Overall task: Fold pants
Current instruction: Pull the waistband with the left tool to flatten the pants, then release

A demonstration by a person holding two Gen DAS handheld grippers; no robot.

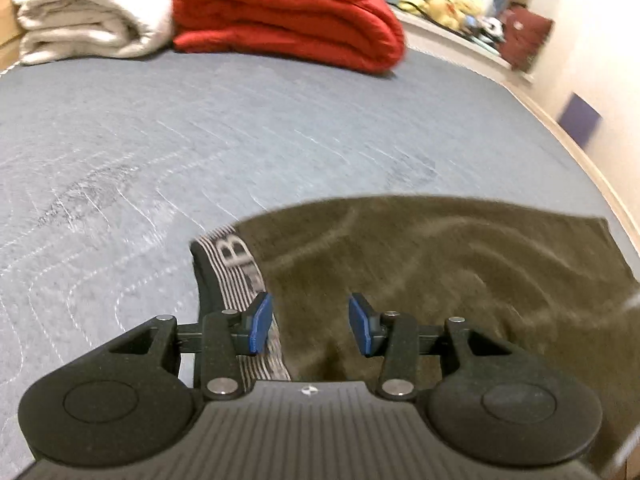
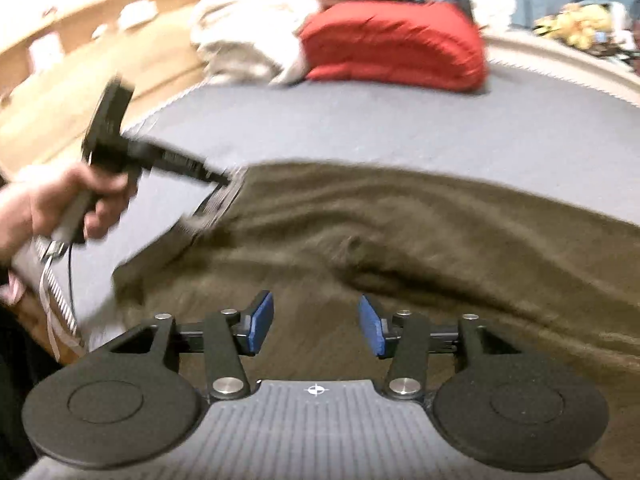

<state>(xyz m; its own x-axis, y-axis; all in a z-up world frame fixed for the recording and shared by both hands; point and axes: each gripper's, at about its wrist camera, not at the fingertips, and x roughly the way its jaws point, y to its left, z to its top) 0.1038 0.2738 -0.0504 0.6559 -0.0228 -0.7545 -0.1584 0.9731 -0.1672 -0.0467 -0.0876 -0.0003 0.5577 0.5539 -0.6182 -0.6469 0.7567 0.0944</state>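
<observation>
While the olive pants (image 2: 400,240) lie spread across the blue quilted bed (image 1: 240,140), both tongs hang above them with nothing between the pads. Frames are motion-blurred, so fine cloth detail is uncertain.

Left side: the striped waistband (image 1: 232,264) sits at the left end of the garment. The left tongs (image 1: 311,322) stand apart over the cloth just beside that band, the left pad over the band's edge; the pads do not press on fabric. In the right wrist view the person's hand (image 2: 72,204) carries this tool near the waistband end.

Middle: the pants body is rumpled, with a ridge running across it. One layer looks doubled over, though I cannot tell how many folds exist.

Right side: the right tongs (image 2: 317,326) are likewise parted over the wrinkled cloth, gripping nothing. The leg end of the pants runs off toward the bed's right edge.

Far end of bed: a folded red blanket (image 1: 288,12) and a cream blanket (image 1: 88,12), well apart from the pants.

Judgement: the step in hand is between folds, with cloth let go and both tools free. The next move calls for choosing fresh grip points, probably waistband and leg end, and closing on a single clean edge so the ridge does not get folded in.
</observation>
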